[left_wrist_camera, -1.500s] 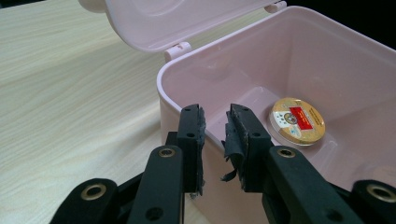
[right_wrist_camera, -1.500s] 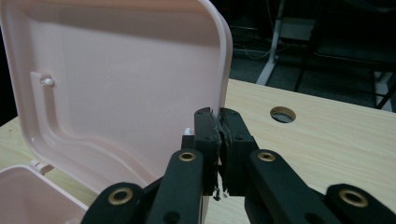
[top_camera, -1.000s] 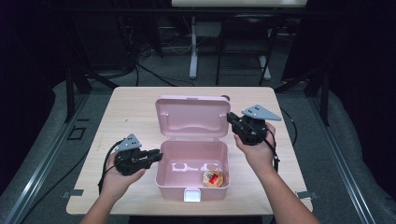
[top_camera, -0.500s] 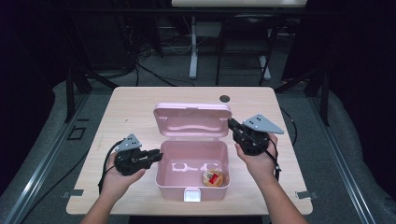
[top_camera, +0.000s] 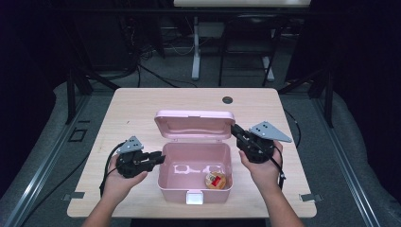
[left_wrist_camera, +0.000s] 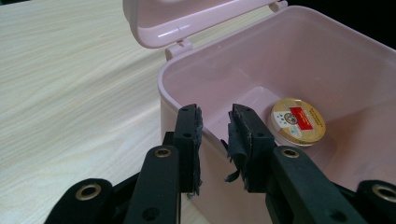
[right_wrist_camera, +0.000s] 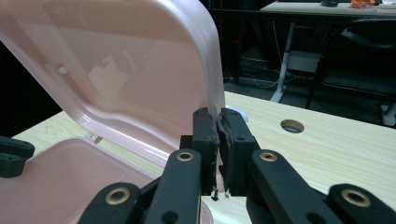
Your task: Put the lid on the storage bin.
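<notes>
The right gripper (top_camera: pixel 235 131) pinches the lid (top_camera: pixel 195 124) edge in its jaws; the left gripper (top_camera: pixel 160 158), jaws narrowly parted, straddles the box (top_camera: pixel 195 189) wall.

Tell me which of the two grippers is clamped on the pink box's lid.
The right gripper: its jaws pinch the edge of the raised lid. The left gripper is open, straddling the near wall of the pink box without clamping.

Raised lid (top_camera: pixel 195 124) over box (top_camera: pixel 195 189) rear

Glossy smooth pink plastic box (top_camera: pixel 195 182), pale matt wood-grain table (top_camera: pixel 142 106), frayed black gripper pads (left_wrist_camera: pixel 236 135)
</notes>
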`<state>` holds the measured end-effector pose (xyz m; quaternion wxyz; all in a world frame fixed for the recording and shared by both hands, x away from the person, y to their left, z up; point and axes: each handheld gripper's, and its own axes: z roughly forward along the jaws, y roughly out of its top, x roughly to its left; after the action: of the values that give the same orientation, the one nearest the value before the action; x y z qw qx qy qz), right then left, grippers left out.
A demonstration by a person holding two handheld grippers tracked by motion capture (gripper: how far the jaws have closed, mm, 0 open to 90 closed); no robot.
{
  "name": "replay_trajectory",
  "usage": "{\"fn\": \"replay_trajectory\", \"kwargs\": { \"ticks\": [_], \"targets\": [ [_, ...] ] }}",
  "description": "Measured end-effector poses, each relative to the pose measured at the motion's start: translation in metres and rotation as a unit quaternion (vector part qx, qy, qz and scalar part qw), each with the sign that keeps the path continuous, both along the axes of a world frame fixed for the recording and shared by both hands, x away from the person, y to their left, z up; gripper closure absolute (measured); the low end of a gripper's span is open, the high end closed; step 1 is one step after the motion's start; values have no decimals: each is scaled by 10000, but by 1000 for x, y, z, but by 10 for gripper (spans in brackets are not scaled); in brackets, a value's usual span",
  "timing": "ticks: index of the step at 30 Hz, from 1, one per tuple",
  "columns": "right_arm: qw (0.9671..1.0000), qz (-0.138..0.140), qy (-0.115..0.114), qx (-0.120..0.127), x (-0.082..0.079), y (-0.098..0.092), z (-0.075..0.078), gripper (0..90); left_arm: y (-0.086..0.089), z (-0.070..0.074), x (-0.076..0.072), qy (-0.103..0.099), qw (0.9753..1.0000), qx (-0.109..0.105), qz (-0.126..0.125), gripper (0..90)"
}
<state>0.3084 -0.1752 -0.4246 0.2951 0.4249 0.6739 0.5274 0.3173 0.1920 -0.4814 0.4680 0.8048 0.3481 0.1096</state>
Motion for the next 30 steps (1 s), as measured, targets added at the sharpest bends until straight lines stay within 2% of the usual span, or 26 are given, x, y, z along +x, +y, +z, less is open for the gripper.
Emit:
{"fn": "replay_trajectory", "kwargs": {
  "ticks": [7, 15, 21, 22, 25, 27, 30],
  "targets": [
    [10000, 26, 66, 26, -3, -1, 1, 851, 0, 0, 0, 20, 10000, -23, 17, 726],
    [10000, 34, 40, 53, -4, -2, -1, 851, 2, 1, 0, 59, 10000, -14, -44, 736],
    [9998, 66, 48, 171, -1, -3, -1, 850, 1, 2, 0, 86, 10000, -22, -40, 737],
    [9998, 77, 46, 185, 0, -2, -2, 850, 2, 2, 0, 88, 10000, 12, -40, 725],
    [9998, 89, 25, 172, -1, -1, -2, 850, 3, 2, 1, 128, 9998, -110, -38, 674],
    [9999, 93, -24, 120, -3, 0, -3, 852, 6, 4, 1, 62, 9999, -116, 5, 656],
    [9998, 121, 20, 136, -4, -1, -3, 850, 12, 9, 1, -13, 9998, -158, 85, 649]
  ]
}}
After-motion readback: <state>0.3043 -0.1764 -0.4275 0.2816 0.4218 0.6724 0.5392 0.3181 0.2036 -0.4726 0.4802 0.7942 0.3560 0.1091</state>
